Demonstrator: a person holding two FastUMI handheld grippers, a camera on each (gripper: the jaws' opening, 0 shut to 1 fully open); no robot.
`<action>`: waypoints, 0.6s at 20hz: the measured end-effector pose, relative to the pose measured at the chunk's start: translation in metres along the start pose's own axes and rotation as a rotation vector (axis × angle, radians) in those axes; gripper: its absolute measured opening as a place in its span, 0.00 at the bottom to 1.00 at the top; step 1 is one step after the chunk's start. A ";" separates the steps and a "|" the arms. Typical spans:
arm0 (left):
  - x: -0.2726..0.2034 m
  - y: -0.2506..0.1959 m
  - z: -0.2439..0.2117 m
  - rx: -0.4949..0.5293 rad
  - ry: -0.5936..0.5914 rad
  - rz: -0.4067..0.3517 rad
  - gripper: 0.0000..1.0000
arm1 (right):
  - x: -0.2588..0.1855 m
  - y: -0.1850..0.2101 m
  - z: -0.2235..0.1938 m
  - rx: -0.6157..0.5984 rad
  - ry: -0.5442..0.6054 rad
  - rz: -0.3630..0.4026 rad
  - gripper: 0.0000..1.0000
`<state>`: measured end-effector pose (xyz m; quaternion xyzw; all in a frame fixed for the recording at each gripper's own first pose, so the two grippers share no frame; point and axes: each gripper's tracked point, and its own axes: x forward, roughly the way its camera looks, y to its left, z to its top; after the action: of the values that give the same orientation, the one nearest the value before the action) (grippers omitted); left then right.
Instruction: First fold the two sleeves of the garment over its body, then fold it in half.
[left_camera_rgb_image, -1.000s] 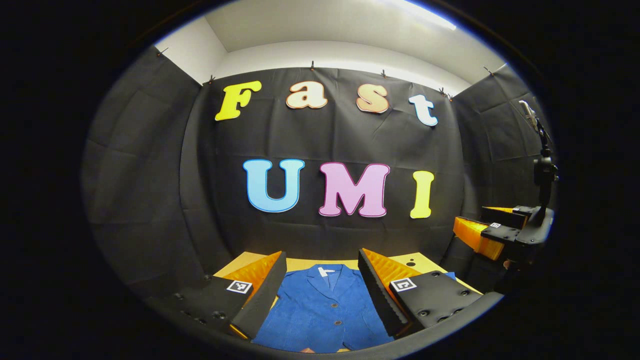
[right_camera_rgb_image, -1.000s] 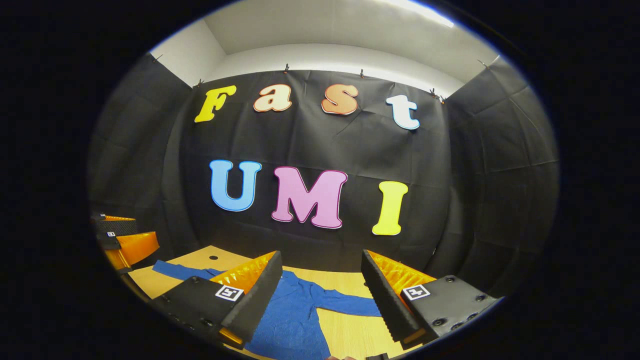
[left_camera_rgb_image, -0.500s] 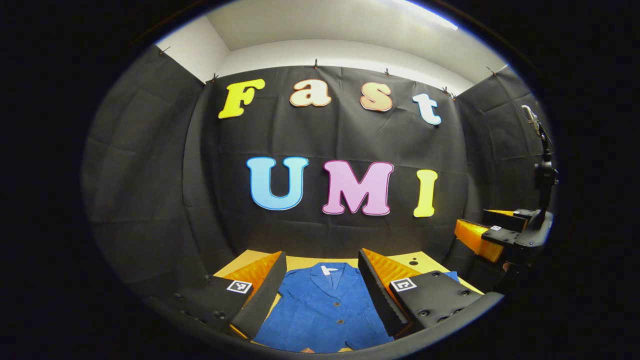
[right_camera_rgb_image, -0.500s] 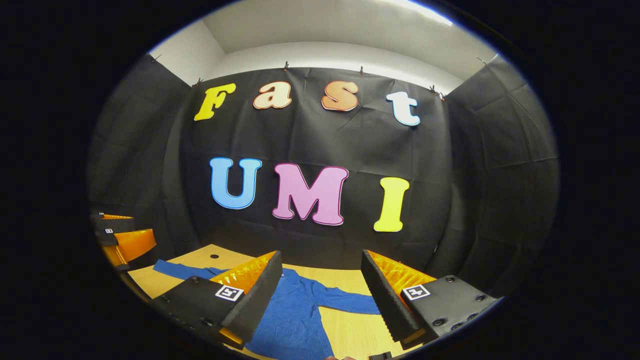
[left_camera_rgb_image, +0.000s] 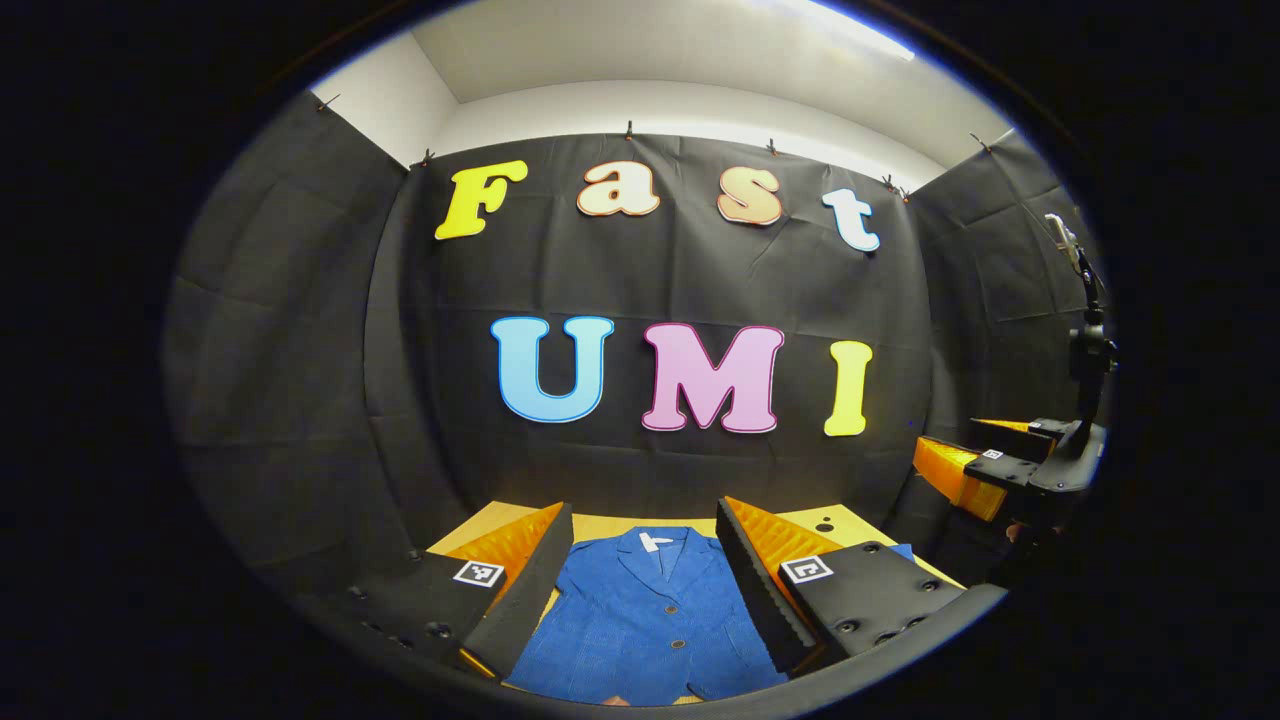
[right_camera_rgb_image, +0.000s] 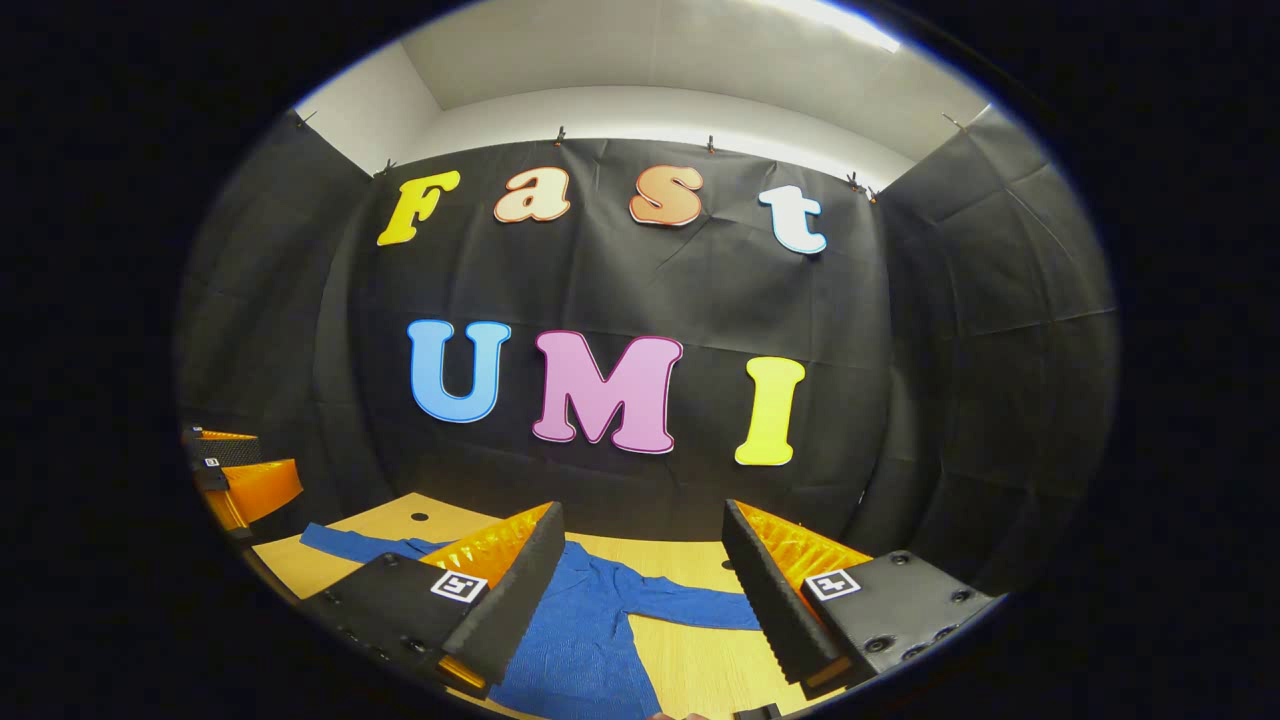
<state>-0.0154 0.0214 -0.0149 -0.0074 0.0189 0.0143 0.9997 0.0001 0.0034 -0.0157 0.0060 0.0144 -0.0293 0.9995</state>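
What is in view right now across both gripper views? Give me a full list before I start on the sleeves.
Garment: one, blue, buttoned jacket lying flat on the table, collar toward the booth wall.
Sleeves: two, blue, both spread out to the sides, neither folded over the body yet.
Label: one, white, inside the collar.
Table: one, light wood, under the garment, with a small dark hole near the far edge.
Stand: one, dark, upright pole at the right edge of the left gripper view.
Left gripper: one, open, above the garment's body.
Right gripper: one, open, above the garment's right side, one sleeve between its fingers.
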 end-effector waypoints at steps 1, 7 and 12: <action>0.001 0.000 0.000 0.002 0.001 -0.001 0.83 | -0.001 -0.001 -0.001 0.001 0.000 -0.004 0.96; 0.002 0.000 0.002 0.000 -0.004 -0.006 0.82 | -0.003 -0.007 0.003 -0.002 -0.007 -0.021 0.96; 0.005 0.002 0.005 0.007 -0.007 -0.010 0.83 | -0.003 -0.007 0.007 0.000 -0.010 -0.025 0.96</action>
<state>-0.0107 0.0240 -0.0102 -0.0040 0.0154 0.0093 0.9998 -0.0034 -0.0032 -0.0088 0.0055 0.0095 -0.0419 0.9991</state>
